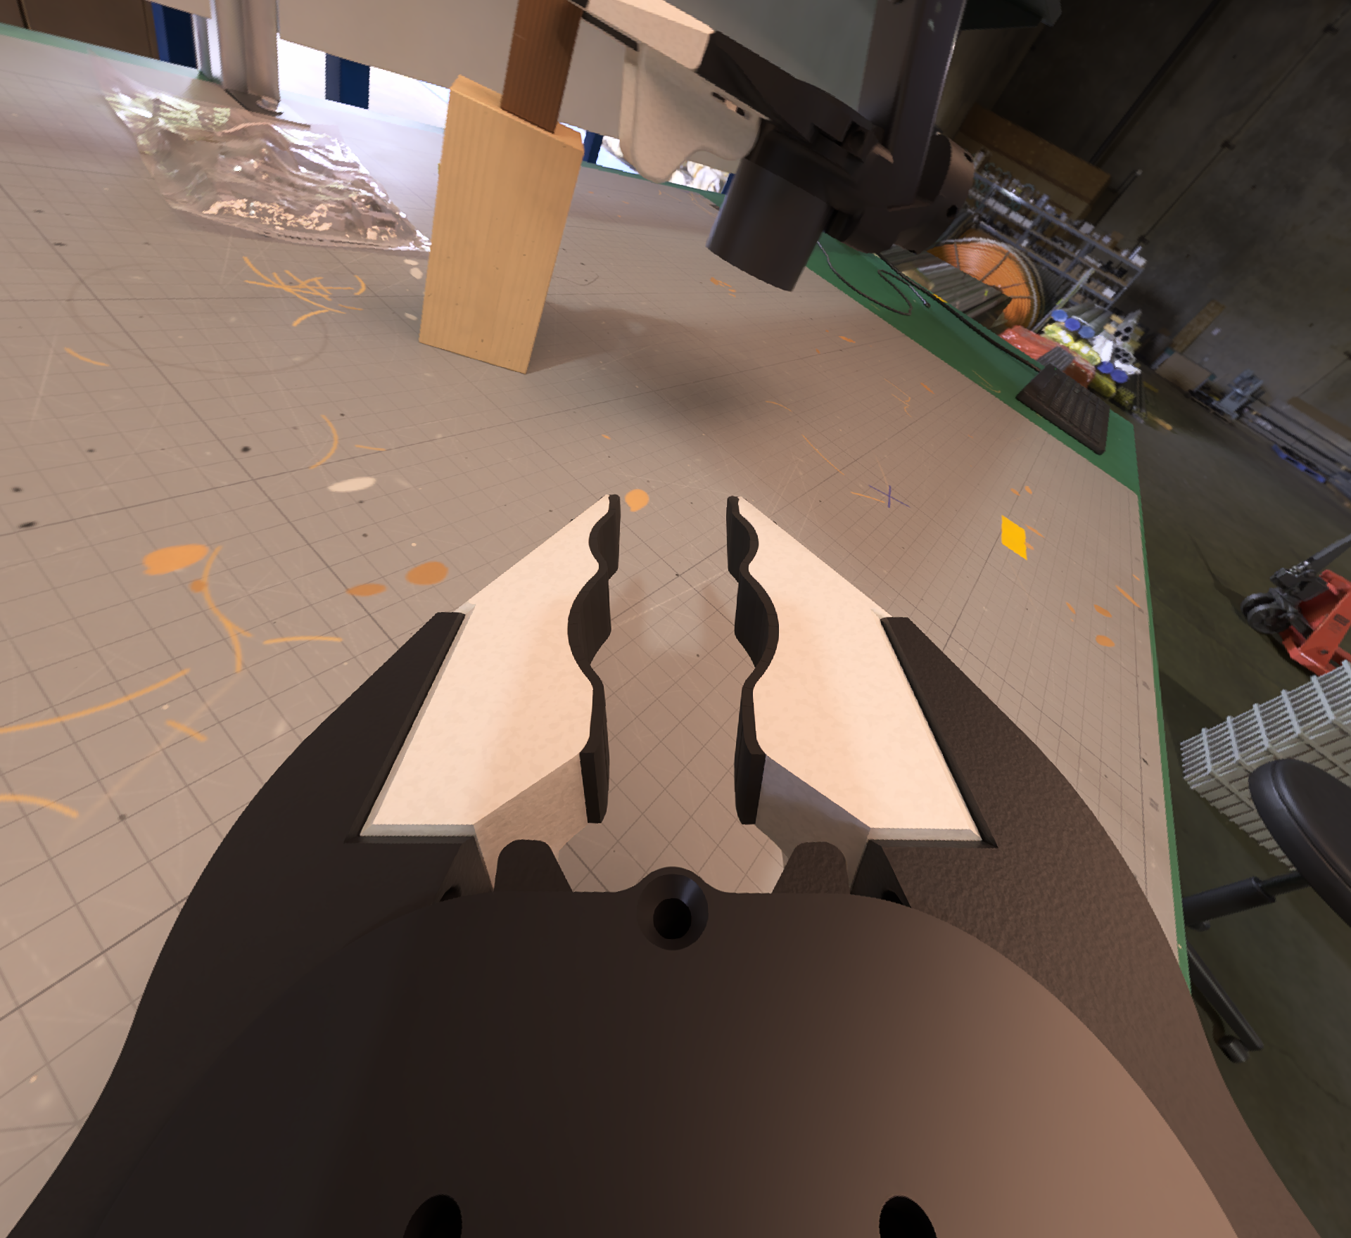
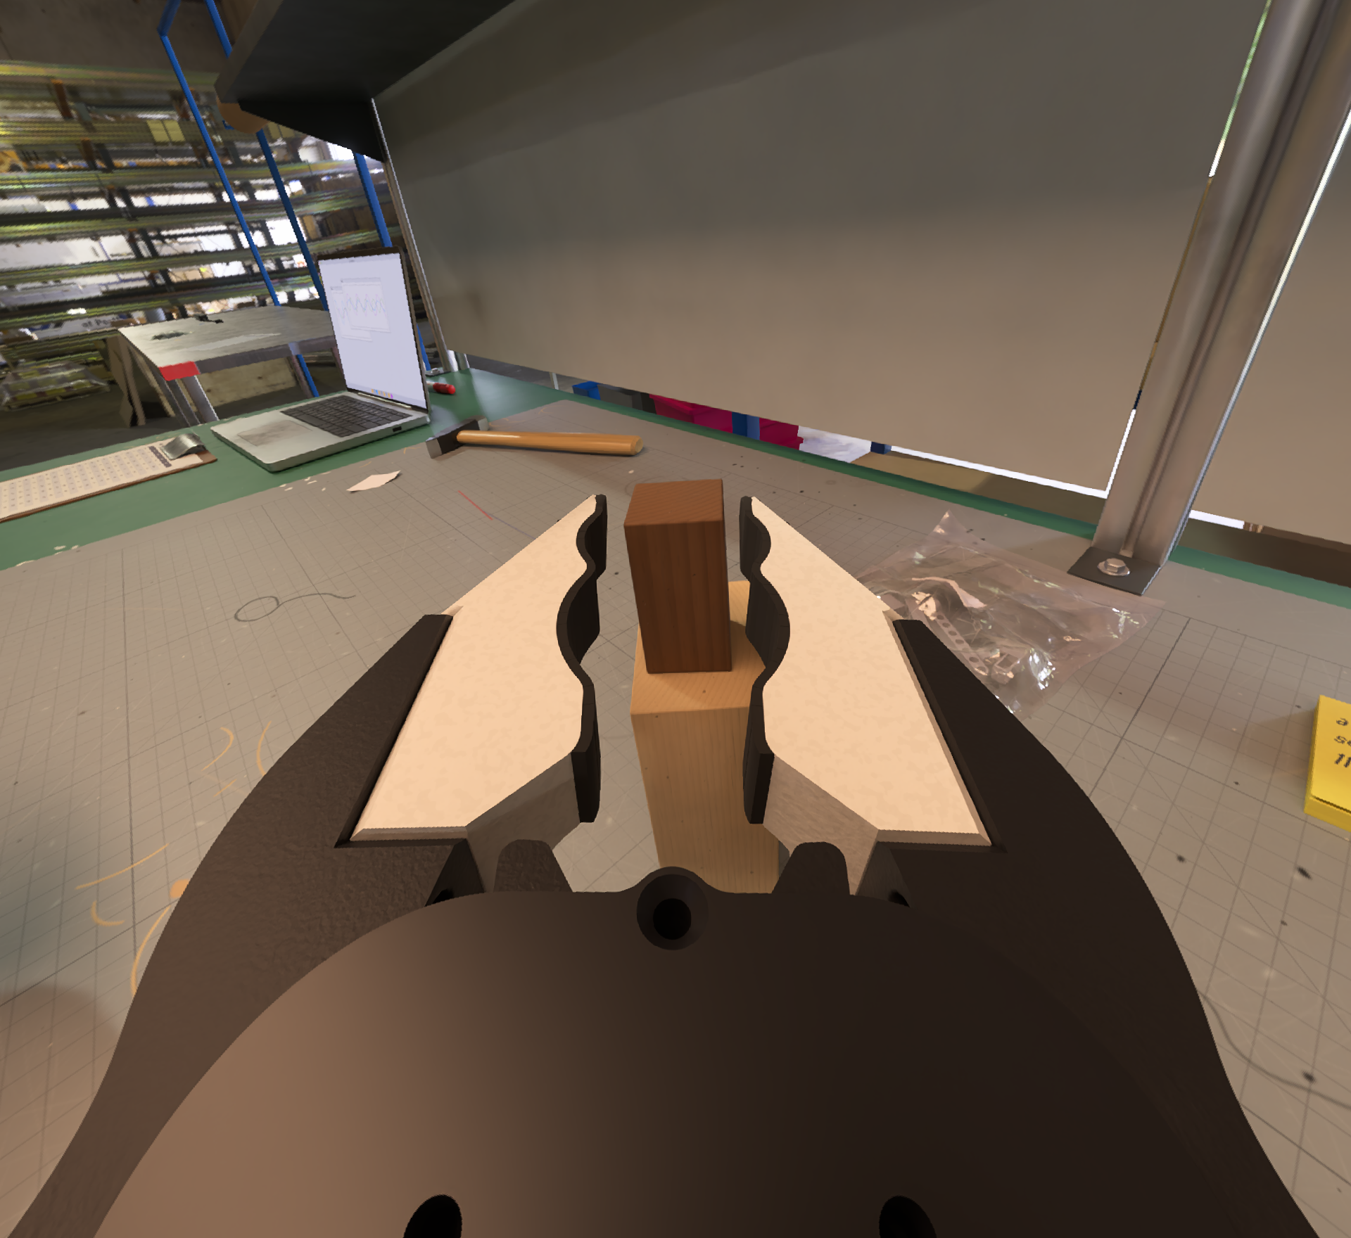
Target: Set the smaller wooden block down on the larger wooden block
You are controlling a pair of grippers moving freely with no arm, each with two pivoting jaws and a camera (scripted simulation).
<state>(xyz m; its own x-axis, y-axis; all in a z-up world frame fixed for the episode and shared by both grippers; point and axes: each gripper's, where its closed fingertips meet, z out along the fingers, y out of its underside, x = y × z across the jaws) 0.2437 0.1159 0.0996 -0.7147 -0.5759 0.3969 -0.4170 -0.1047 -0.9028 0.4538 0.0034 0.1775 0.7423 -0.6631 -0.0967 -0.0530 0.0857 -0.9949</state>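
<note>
The small dark-brown wooden block (image 2: 680, 582) stands upright on top of the tall pale wooden block (image 2: 702, 757), long axis vertical. The right gripper (image 2: 674, 509) straddles it, jaws a bit wider than the block; looks like clear gaps, though I can't swear. The left gripper (image 1: 672, 509) hangs well back, narrowly parted, empty.

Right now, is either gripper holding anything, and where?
Nothing. The small block stands on the big block, between the right gripper's open jaws. The left gripper is empty.
</note>
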